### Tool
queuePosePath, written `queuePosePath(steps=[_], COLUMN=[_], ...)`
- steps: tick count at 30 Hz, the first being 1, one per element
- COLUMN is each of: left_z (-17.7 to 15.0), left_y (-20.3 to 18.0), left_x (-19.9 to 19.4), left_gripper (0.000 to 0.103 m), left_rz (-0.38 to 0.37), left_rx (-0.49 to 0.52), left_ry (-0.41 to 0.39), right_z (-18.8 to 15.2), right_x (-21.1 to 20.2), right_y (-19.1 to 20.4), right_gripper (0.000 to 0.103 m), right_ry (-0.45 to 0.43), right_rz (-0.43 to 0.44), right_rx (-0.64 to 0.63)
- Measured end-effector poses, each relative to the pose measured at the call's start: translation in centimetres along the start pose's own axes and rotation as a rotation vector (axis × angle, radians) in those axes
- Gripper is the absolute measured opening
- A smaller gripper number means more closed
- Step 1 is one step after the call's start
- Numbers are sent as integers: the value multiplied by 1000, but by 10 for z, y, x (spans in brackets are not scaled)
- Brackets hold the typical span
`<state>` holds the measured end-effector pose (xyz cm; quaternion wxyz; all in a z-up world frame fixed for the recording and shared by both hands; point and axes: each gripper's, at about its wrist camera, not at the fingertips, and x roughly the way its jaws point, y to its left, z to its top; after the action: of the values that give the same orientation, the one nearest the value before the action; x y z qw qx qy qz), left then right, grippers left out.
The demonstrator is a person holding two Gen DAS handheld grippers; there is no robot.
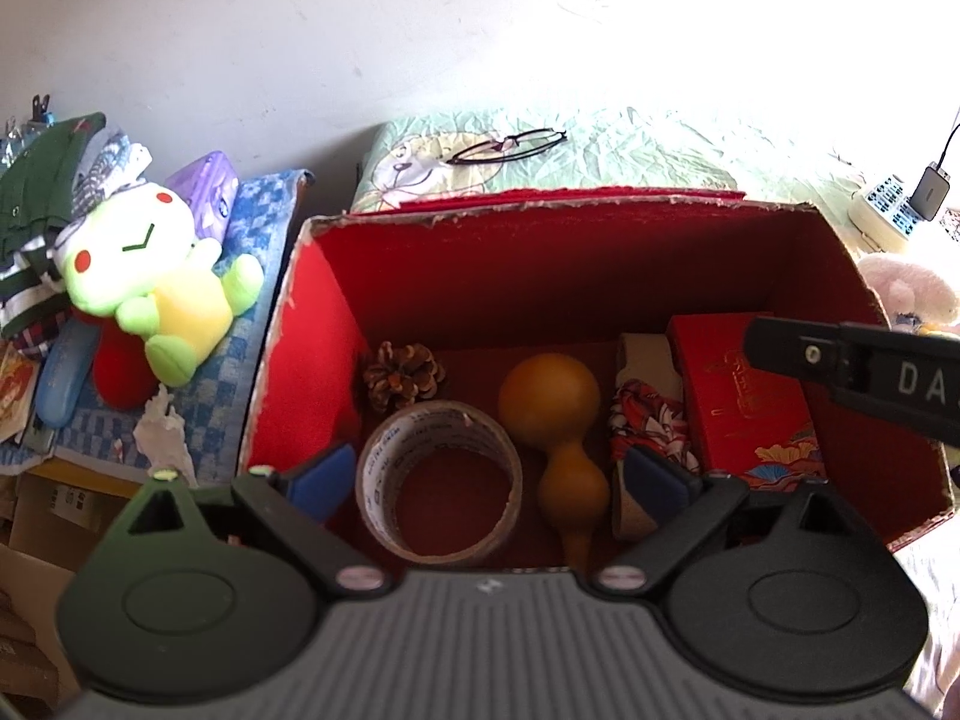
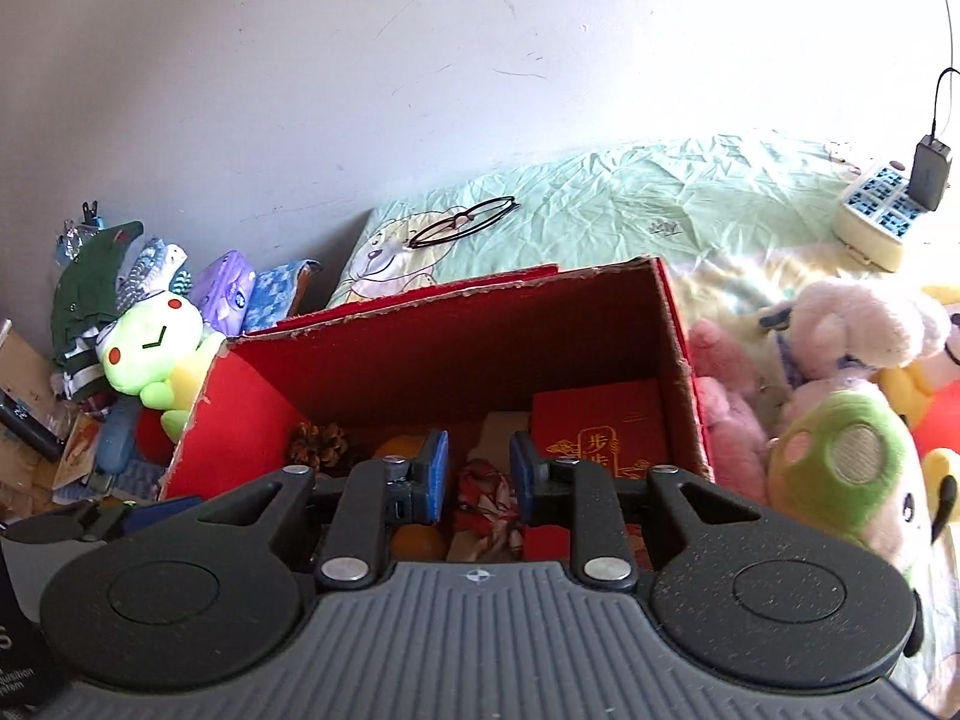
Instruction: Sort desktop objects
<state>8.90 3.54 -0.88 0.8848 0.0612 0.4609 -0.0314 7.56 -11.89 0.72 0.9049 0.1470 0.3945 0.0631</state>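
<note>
A red cardboard box (image 1: 312, 324) stands open on the bed. In it lie a pine cone (image 1: 403, 373), a tape roll (image 1: 438, 483), an orange gourd (image 1: 555, 420), a red patterned cloth (image 1: 651, 420) and a red gift box (image 1: 747, 396). My left gripper (image 1: 489, 480) is open and empty over the box's near edge, the tape roll and gourd between its pads. My right gripper (image 2: 478, 465) is open and empty above the box (image 2: 240, 396), with the cloth (image 2: 489, 501) seen between its pads. The gift box (image 2: 600, 420) lies at the right inside.
Black glasses (image 1: 507, 145) lie on the green sheet behind the box. A green frog plush (image 1: 150, 276) and clutter sit left. Several plush toys (image 2: 840, 372) crowd the right side. A power strip (image 2: 873, 216) with a charger is far right.
</note>
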Motion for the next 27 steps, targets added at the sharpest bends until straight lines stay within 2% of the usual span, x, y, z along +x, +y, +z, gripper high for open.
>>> queuePosePath(steps=[8,13,19,21,27], left_z=[-5,-9,-15,-18,-23], left_y=[0,2,3,3,5], left_x=[-12,-19,-22,-24,-28], left_gripper=[98,99,100,100,102], left_rz=[52,79,100,105,124], left_rx=[-14,-18,-23,-23,-33], left_ry=[-26,-38,-15,-14,8], right_z=[-7,-11,-19,-22,-30], right_x=[-18,-28,-34,-36,-44], right_y=[3,6,12,13,16], right_gripper=[29,40,43,48,48], right_ry=[-38,-65,-73,-71,-78], right_rz=[-53,-88,-120,-128,-154], right_rx=[-28,-26,-53,-56,-74])
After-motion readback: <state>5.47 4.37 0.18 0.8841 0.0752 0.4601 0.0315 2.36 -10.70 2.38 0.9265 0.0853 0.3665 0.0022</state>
